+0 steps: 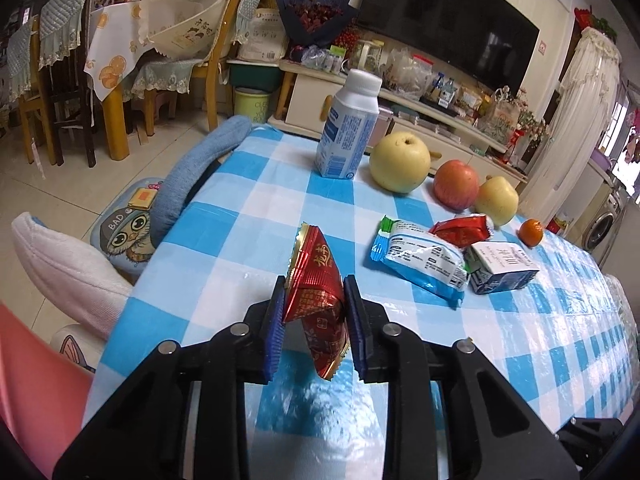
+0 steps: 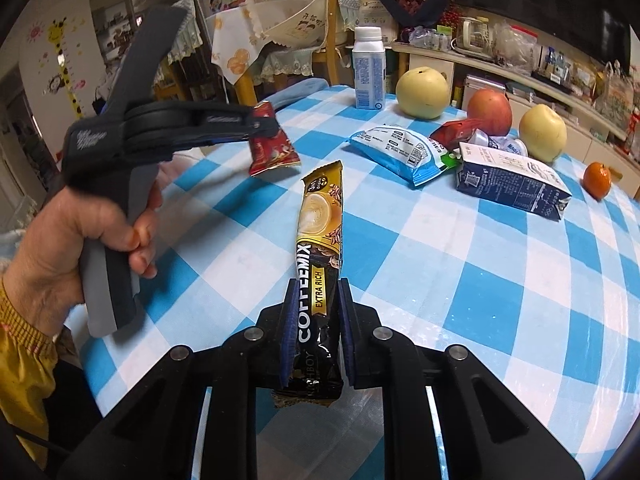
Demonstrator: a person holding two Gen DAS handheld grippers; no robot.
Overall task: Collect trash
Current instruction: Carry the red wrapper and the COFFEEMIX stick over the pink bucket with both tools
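My left gripper (image 1: 314, 298) is shut on a red foil wrapper (image 1: 316, 276) and holds it above the blue checked tablecloth (image 1: 224, 248). The right wrist view shows that gripper (image 2: 266, 124) from the side with the wrapper (image 2: 272, 148) hanging from it. My right gripper (image 2: 316, 300) is shut on a gold and black Coffeemix sachet (image 2: 320, 232), held above the cloth. On the table lie a blue-white snack packet (image 1: 420, 258), a second red wrapper (image 1: 462, 230) and a tipped blue carton (image 1: 500, 266).
A white bottle (image 1: 348, 132), two yellow pears (image 1: 400, 162), a red apple (image 1: 456, 184) and a small orange (image 1: 531, 232) stand along the far side. Cushions and a chair (image 1: 132, 220) sit at the table's left edge.
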